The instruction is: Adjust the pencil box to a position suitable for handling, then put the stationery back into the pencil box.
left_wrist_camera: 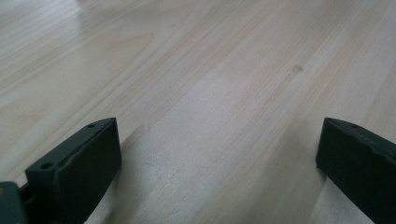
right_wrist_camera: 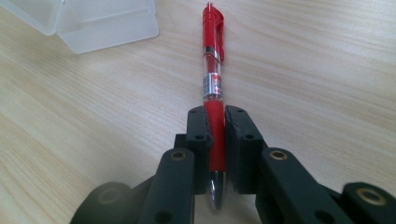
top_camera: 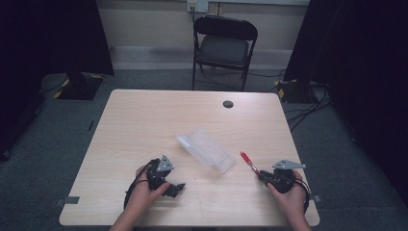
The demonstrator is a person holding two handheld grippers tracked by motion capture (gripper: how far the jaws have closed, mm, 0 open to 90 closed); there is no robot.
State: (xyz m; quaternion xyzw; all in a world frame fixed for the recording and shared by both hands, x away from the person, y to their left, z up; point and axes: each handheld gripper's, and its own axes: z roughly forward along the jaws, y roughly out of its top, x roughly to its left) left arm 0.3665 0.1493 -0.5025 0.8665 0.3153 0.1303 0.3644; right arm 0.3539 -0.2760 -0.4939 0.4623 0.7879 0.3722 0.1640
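Note:
A red pen (right_wrist_camera: 213, 79) with a clear barrel lies on the light wood table, and my right gripper (right_wrist_camera: 215, 122) is shut on its red grip section, the clip end pointing away from me. From the high view the pen (top_camera: 248, 161) sticks out up and left from my right gripper (top_camera: 262, 175) near the table's front right. My left gripper (top_camera: 179, 186) rests on the table at the front left, held by a hand. Its jaws stand wide apart in the left gripper view, with bare wood between them (left_wrist_camera: 217, 154). A clear plastic case (top_camera: 205, 148) lies open in the middle of the table.
The open clear case (right_wrist_camera: 84, 18) sits just beyond the pen, up and left of it. A small dark grommet (top_camera: 228, 104) marks the table's far side. A black folding chair (top_camera: 223, 45) stands behind the table (top_camera: 144, 115).

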